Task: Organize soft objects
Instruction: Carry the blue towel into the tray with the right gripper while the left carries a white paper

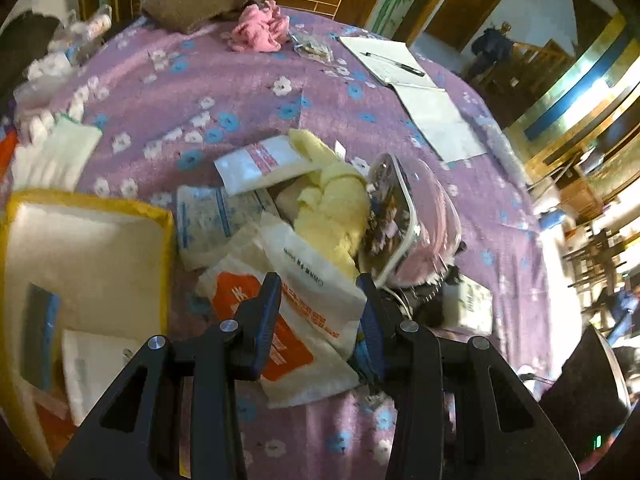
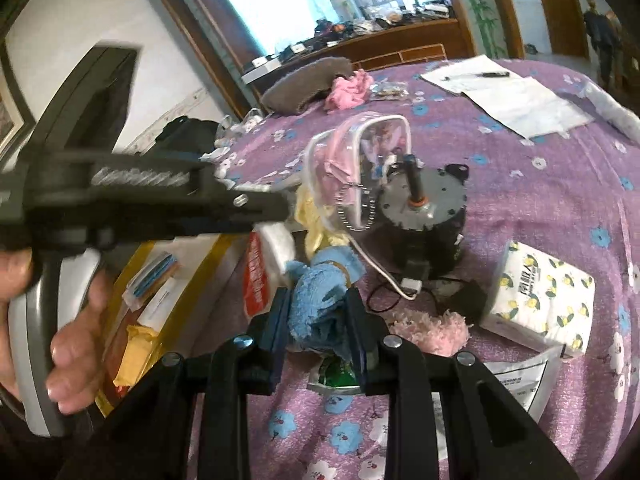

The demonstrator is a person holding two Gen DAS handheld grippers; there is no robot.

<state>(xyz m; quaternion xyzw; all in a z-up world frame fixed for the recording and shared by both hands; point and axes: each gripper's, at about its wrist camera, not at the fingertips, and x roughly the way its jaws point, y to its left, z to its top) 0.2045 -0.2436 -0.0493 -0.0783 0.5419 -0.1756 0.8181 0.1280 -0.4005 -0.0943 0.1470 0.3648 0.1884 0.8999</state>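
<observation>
Clutter everywhere on this purple flowered bedspread (image 1: 248,92). Right gripper (image 2: 318,312) is pinching a fluffy blue towel (image 2: 320,300) between its two fingers, and the towel bunches up past the tips toward a yellow cloth (image 2: 316,220). Just beyond that sits a clear pink-trimmed pouch (image 2: 360,160) leaning against a black motor (image 2: 424,220), with a lemon-print tissue pack (image 2: 544,296) off to the right and a small pink fuzzy thing (image 2: 432,330) near the gripper's right finger.

Left gripper (image 1: 320,296) has its fingers spread, hovering over a white bag with orange print (image 1: 288,328), not gripping anything as far as I can see. From its camera the yellow cloth (image 1: 332,204) lies in the middle of the pile, beside the pouch (image 1: 400,216). A yellow-edged box (image 1: 80,248) is on the near left. Far side has a brown pillow (image 1: 200,0), a crumpled pink cloth (image 1: 260,32) touching it, and papers with a pen (image 1: 392,64) to the right.
</observation>
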